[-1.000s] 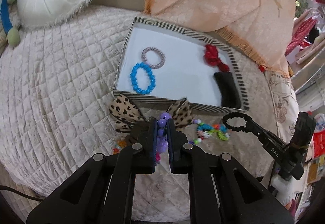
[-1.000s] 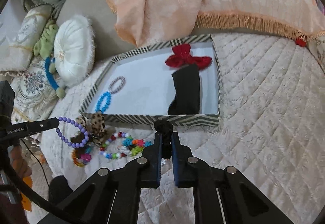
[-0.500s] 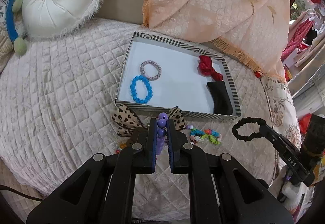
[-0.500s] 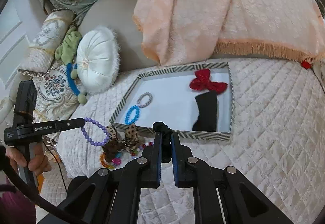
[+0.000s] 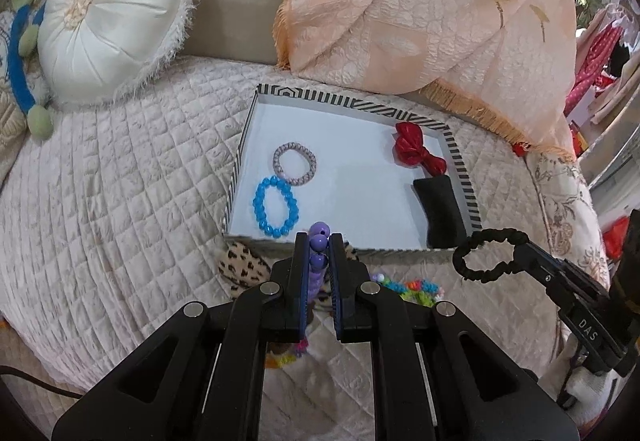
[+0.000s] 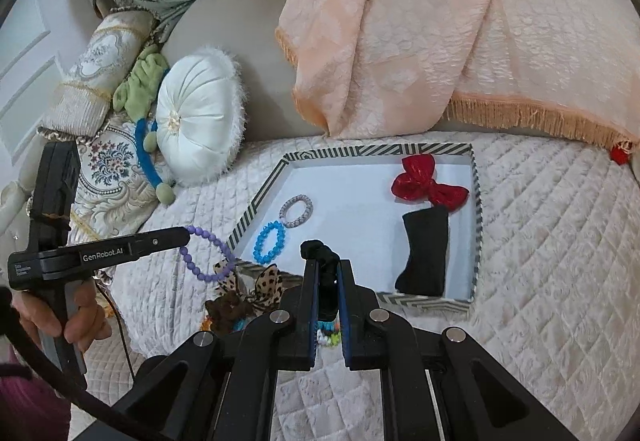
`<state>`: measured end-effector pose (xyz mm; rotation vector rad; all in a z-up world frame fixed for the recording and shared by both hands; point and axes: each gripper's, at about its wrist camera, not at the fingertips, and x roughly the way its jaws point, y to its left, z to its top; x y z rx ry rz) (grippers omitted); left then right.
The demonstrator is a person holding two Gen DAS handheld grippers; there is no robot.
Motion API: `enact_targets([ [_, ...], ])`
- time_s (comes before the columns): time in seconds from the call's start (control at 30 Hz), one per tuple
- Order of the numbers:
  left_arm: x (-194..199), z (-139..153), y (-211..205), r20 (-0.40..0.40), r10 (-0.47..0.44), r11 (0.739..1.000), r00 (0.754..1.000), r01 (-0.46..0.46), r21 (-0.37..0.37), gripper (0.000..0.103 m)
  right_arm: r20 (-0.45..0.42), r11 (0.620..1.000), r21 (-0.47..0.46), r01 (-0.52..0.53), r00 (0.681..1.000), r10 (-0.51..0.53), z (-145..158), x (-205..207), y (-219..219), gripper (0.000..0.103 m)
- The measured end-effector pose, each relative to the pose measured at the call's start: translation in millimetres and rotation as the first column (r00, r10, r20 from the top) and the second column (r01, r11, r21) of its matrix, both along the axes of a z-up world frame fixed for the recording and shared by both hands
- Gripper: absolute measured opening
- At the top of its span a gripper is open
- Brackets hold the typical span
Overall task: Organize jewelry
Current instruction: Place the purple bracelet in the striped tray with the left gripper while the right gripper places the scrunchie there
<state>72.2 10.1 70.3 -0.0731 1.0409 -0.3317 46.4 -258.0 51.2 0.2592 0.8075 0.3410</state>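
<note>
A striped-rim tray [image 5: 462, 165] [image 6: 478, 201] on the quilted bed holds a blue bead bracelet [image 5: 275, 211] [image 6: 270, 242], a pinkish ring bracelet [image 5: 294, 163] [image 6: 297, 210], a red bow [image 5: 416, 148] [image 6: 428, 185] and a black pouch [image 5: 442, 211] [image 6: 426, 249]. My left gripper [image 5: 319, 241] [image 6: 188, 237] is shut on a purple bead bracelet [image 5: 319, 241] [image 6: 206, 253], held above the bed left of the tray. My right gripper [image 6: 327, 269] [image 5: 520, 251] is shut on a black scrunchie [image 6: 324, 261] [image 5: 486, 255], held before the tray's front rim.
Loose on the bed in front of the tray lie a leopard-print bow [image 5: 242, 265] [image 6: 266, 281] and colourful bead pieces [image 5: 412, 287]. A white round cushion [image 5: 112, 9] [image 6: 198, 123] and a peach fringed blanket [image 5: 420, 9] [image 6: 440, 21] lie behind the tray.
Both grippers have risen and drawn back from the bed, each still holding its piece. The tray looks smaller and farther off.
</note>
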Motion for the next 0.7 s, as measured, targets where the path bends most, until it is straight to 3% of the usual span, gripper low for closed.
enact_targets([
  [0.5,81.5,-26.0,-26.4,-0.009,0.008,0.995,1.0,-0.007,0.099,0.008,-0.076,0.999,0.023,-0.038,0.996,0.039,-39.2,69.5,13.0,0.008],
  [0.7,129.4,-46.0,-43.1,-0.054,0.027,0.997,0.998,-0.023,0.069,0.008,-0.134,0.998,0.05,-0.031,0.99,0.037,-68.5,94.9,13.8,0.008],
])
